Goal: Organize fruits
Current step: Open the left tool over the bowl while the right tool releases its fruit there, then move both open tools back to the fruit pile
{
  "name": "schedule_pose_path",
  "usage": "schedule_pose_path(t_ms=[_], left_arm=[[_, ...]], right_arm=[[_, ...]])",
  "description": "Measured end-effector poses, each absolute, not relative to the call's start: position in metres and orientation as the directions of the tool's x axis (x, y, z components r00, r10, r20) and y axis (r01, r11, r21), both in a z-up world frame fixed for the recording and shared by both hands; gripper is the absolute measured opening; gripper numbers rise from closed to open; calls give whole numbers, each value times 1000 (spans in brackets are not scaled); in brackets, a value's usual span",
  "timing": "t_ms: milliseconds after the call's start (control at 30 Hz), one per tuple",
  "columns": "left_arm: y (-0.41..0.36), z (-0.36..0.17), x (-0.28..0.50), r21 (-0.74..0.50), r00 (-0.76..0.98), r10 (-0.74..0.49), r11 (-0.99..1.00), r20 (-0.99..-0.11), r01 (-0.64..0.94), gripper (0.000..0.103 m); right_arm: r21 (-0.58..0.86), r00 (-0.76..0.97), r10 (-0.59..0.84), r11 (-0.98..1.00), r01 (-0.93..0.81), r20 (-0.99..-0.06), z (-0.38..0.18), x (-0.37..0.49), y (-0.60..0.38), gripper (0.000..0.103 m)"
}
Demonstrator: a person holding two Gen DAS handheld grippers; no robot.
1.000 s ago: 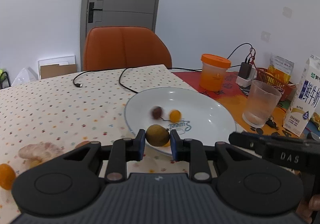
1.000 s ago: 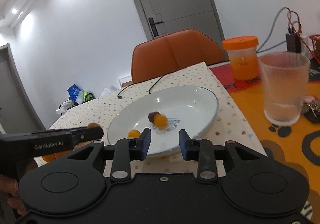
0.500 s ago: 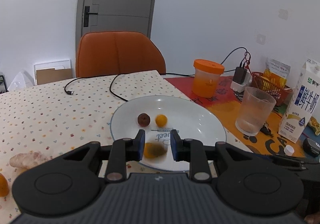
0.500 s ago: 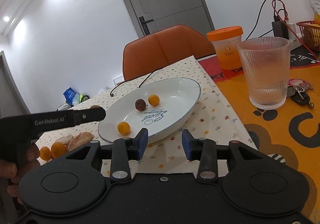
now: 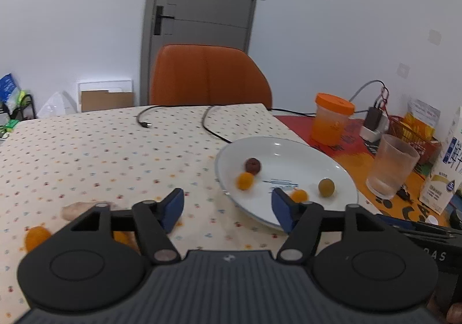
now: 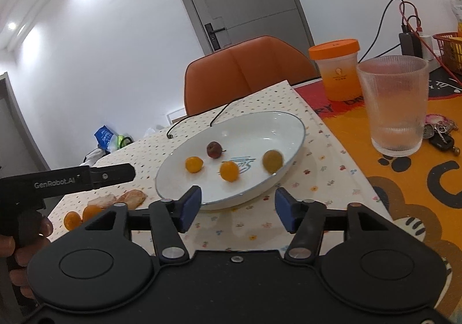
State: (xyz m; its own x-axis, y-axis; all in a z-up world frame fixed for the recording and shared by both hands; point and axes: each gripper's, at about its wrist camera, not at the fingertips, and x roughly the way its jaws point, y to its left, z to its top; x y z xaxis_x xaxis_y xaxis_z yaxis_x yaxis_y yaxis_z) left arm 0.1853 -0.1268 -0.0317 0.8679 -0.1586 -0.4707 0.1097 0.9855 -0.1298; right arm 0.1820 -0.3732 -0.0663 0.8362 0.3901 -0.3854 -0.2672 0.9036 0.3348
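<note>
A white plate (image 5: 303, 147) (image 6: 288, 124) holds a dark red fruit (image 5: 253, 165) (image 6: 214, 149), two small orange fruits (image 5: 245, 180) (image 5: 299, 195) (image 6: 193, 164) (image 6: 229, 171) and an olive-green fruit (image 5: 326, 187) (image 6: 272, 161). My left gripper (image 5: 228, 210) hovers at the plate's near left rim, its jaws opening, nothing between them. My right gripper (image 6: 236, 210) stands just before the plate's near rim, jaws opening and empty. More orange fruits (image 5: 37, 236) (image 6: 72, 220) and pale peel pieces (image 6: 127, 197) lie on the dotted cloth to the left.
A ribbed glass (image 6: 394, 104) (image 5: 391, 165), an orange-lidded jar (image 6: 336, 72) (image 5: 332, 119), keys (image 6: 440, 133) and a milk carton (image 5: 446, 165) stand right of the plate. A black cable (image 5: 213, 127) lies behind it. An orange chair (image 5: 208, 78) stands at the far edge.
My left gripper let go of the olive-green fruit, which now lies on the plate, then opened wide and shifted left. My right gripper's jaws widened and it moved slightly.
</note>
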Motion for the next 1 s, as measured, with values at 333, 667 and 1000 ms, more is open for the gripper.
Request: schedule_pose_path(t_ms=[333,667,1000], left_arm=[[-87,-28,162,-143,882,-80,990,-464,15,86],[-49,-26,138,-154,880,18,983,-475,-104,94],[-16,-35,120,-176,869,61,970,-491,-168,96]], right_arm=[[312,855,376,911,-270,-358,-54,175,-352,96],[313,850,384,908,-278,-360,-52,171,-332,103],[272,849,360,924,-268,-387,-50,166,-302,103]])
